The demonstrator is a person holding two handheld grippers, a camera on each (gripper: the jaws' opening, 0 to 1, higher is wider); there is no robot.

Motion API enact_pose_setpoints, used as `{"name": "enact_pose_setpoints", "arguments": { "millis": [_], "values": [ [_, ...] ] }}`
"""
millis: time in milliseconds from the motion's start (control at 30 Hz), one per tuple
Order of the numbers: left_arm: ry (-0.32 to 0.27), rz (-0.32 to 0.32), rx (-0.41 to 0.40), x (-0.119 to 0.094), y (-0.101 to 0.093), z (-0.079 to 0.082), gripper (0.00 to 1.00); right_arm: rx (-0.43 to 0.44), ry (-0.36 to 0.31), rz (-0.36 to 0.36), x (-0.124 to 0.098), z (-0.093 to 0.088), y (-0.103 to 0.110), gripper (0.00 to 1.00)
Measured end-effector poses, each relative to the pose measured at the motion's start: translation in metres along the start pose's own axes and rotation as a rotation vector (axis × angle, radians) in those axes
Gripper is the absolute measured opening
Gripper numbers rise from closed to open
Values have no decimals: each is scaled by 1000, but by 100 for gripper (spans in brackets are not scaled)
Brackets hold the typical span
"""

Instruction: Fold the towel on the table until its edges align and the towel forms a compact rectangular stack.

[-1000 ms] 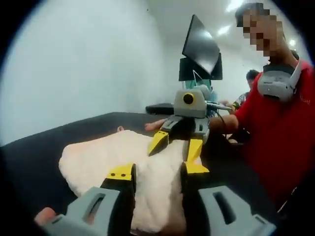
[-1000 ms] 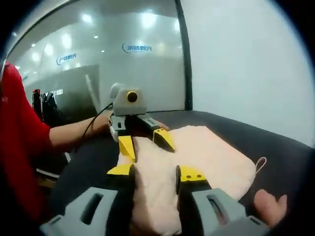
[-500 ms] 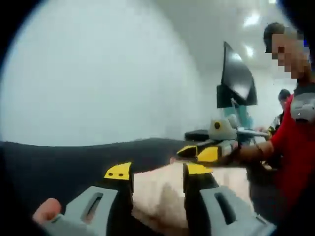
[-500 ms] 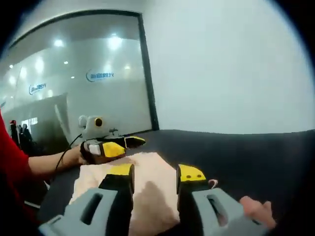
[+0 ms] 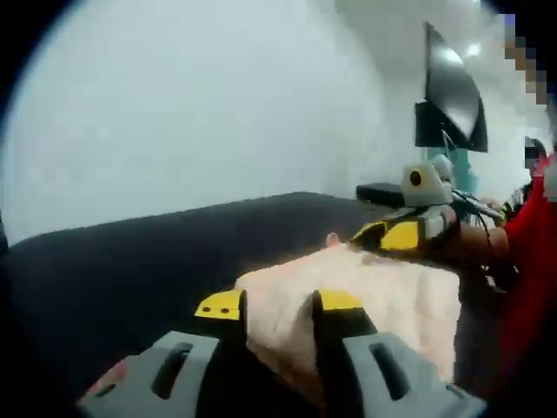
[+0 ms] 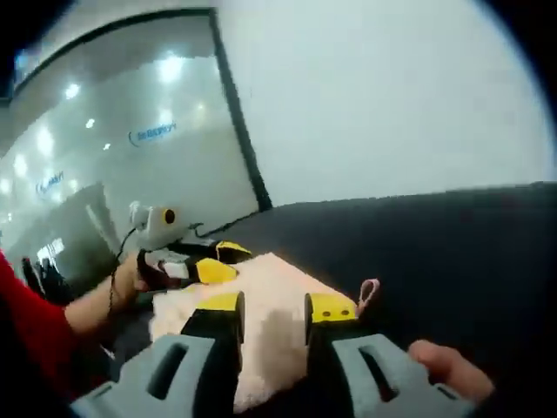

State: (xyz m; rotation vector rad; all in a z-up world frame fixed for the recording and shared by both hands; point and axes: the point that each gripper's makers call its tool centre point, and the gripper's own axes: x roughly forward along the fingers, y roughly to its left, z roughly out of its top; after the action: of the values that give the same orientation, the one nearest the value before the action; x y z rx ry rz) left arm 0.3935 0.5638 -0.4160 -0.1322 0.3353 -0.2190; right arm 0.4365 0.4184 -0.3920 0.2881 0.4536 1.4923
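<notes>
Since half a second ago: both grippers lower and closer over the dark table (image 5: 130, 261), cream towel (image 5: 383, 296) larger in both views. Left gripper (image 5: 277, 306): jaws clamped on a towel edge, pointing forward. Right gripper (image 6: 274, 306): jaws pinching the opposite edge. Towel lies bunched on the table; pink loop (image 6: 365, 292) at one corner.

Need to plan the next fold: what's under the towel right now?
The towel lies on the dark table, which shows bare all around it. A small loop sticks out at one edge. Whatever is beneath the cloth itself is covered, so I can't tell.
</notes>
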Motion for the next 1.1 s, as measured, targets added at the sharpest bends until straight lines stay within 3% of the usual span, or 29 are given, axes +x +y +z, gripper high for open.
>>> {"name": "enact_pose_setpoints", "arguments": {
  "millis": [67, 100, 133, 200, 233, 300, 333, 433, 533, 633, 733, 800, 833, 967, 1033, 1100],
  "values": [
    [88, -27, -167, -22, -7, 2, 34, 75, 38, -37, -18, -2, -1, 28],
    [40, -67, -195, -29, -11, 13, 37, 105, 53, -43, -24, -4, 0, 28],
    [39, -100, -326, -35, -15, 16, 37, 135, 47, -38, -28, -4, 2, 33],
    [118, -127, -607, -44, -22, 3, 40, 222, 82, -19, -32, -11, 8, 37],
    [158, -117, -681, -45, -20, -6, 46, 257, 112, -29, -32, -18, 8, 37],
    [275, -5, -668, -49, -5, -37, 57, 269, 156, -82, -32, -31, 0, 39],
    [316, 5, -664, -51, -6, -45, 59, 278, 166, -99, -31, -36, -3, 41],
    [321, -63, -779, -47, -21, -43, 61, 397, 219, -85, -25, -51, -3, 45],
    [368, -73, -716, -39, -27, -51, 63, 429, 262, -123, -17, -64, -12, 48],
    [366, -49, -763, -35, -19, -51, 56, 421, 252, -135, -10, -62, -13, 42],
    [358, -77, -786, -26, -20, -51, 46, 393, 261, -141, 2, -65, -12, 38],
    [402, -82, -751, -21, -25, -62, 32, 345, 288, -163, 8, -70, -13, 32],
    [397, -82, -733, -17, -25, -63, 29, 317, 301, -183, 11, -73, -15, 26],
    [352, -103, -758, -15, -23, -59, 26, 334, 292, -182, 16, -71, -15, 19],
    [311, -97, -808, -13, -23, -56, 24, 326, 273, -160, 14, -69, -15, 15],
    [290, -96, -794, -12, -27, -52, 22, 317, 261, -150, 10, -66, -14, 13]
  ]
}}
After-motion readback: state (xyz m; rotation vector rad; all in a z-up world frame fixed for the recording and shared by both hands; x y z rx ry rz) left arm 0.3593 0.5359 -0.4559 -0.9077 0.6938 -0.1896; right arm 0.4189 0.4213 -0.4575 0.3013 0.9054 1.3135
